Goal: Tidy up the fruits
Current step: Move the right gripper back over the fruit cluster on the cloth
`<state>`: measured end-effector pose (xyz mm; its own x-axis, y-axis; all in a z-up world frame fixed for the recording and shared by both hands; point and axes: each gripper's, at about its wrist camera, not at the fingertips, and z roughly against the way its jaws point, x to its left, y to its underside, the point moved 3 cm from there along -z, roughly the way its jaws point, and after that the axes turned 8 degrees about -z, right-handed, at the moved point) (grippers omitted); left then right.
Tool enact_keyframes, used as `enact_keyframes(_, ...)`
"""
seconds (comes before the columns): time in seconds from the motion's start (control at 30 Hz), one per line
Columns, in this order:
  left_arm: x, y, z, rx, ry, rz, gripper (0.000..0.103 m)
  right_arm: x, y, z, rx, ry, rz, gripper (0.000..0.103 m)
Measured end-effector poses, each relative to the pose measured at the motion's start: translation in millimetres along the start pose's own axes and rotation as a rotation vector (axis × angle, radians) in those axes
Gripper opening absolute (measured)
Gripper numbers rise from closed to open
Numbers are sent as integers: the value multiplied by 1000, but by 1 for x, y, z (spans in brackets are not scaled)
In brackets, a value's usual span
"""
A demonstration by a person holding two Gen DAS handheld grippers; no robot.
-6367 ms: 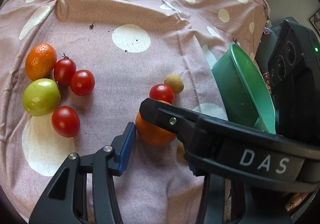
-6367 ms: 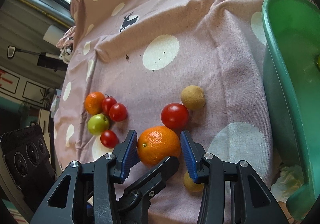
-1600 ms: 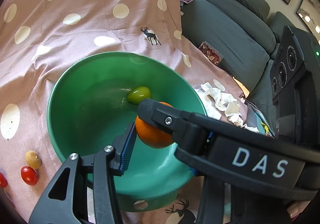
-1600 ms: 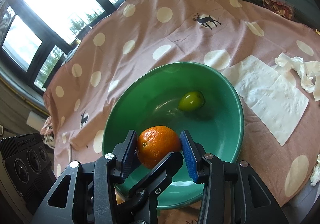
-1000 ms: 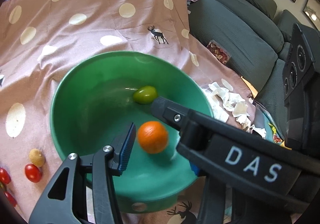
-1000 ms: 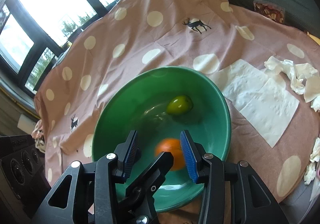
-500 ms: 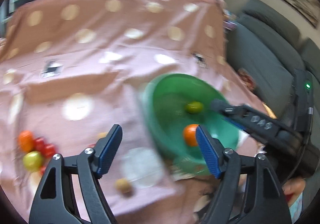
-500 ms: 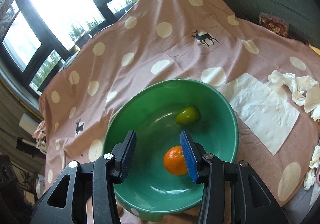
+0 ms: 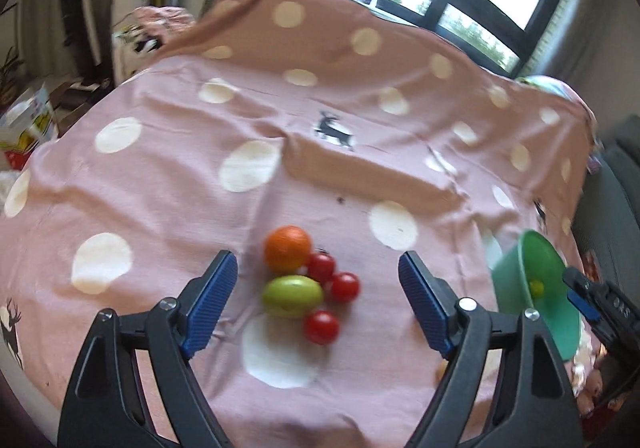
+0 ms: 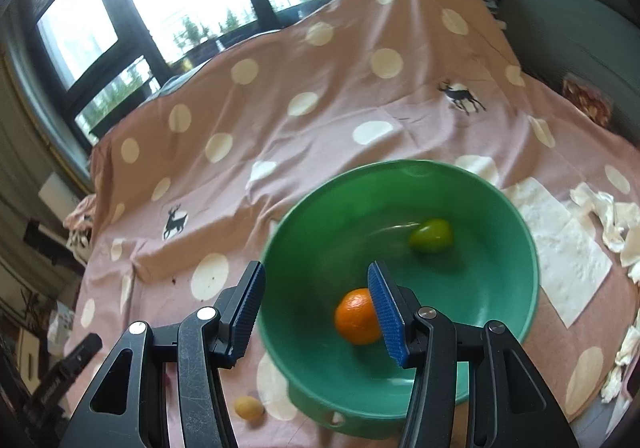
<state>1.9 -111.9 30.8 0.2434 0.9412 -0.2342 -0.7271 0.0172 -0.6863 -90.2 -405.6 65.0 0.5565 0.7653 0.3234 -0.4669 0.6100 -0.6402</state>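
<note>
Fruits lay in two places. Ahead of the left gripper [image 9: 318, 298], whose ribbed blue pads had just been opening and stood wide with nothing between them, a dimpled orange [image 9: 287, 248], a smooth green fruit [image 9: 292, 296] and three glossy red tomatoes [image 9: 321, 326] clustered on the creased, dotted pink cloth [image 9: 160, 176]. The right gripper [image 10: 316, 312], jaws also just opening and empty, hung over the round green bowl [image 10: 500, 208], where a second orange [image 10: 356, 316] sat beside its right pad and a green fruit [image 10: 431, 235] lay beyond.
</note>
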Motion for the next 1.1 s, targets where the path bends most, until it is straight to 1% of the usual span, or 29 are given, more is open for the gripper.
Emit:
enact_keyframes(0.1,22,1,-3,9,-35,51,83,20,8,-6,20,-10,61,54)
enact_keyframes(0.2,40,2,-5,18,-78,72,83,39,18,-11,42,-27,121,54)
enact_keyframes(0.27,49,3,-4,20,-92,91,83,51,25,-15,59,-42,151,54)
enact_keyframes(0.4,63,2,-6,29,-90,137,83,77,42,-23,107,-83,220,54)
enact_keyframes(0.5,69,4,-9,52,-92,147,83,96,55,-30,167,-154,254,54)
enact_keyframes(0.57,72,4,-11,64,-98,159,83,110,67,-38,232,-219,267,54)
enact_keyframes(0.67,75,3,-12,63,-101,166,82,129,86,-50,322,-284,291,54)
enact_keyframes(0.73,78,4,-12,62,-101,172,82,142,97,-59,379,-312,298,54)
enact_keyframes(0.83,81,4,-14,71,-99,182,82,159,111,-77,454,-315,324,54)
enact_keyframes(0.9,82,4,-14,75,-93,191,80,169,119,-89,495,-290,342,54)
enact_keyframes(1.0,85,4,-14,77,-85,206,79,181,128,-99,505,-255,391,54)
enact_keyframes(1.1,87,4,-14,78,-89,211,79,193,133,-102,497,-261,445,54)
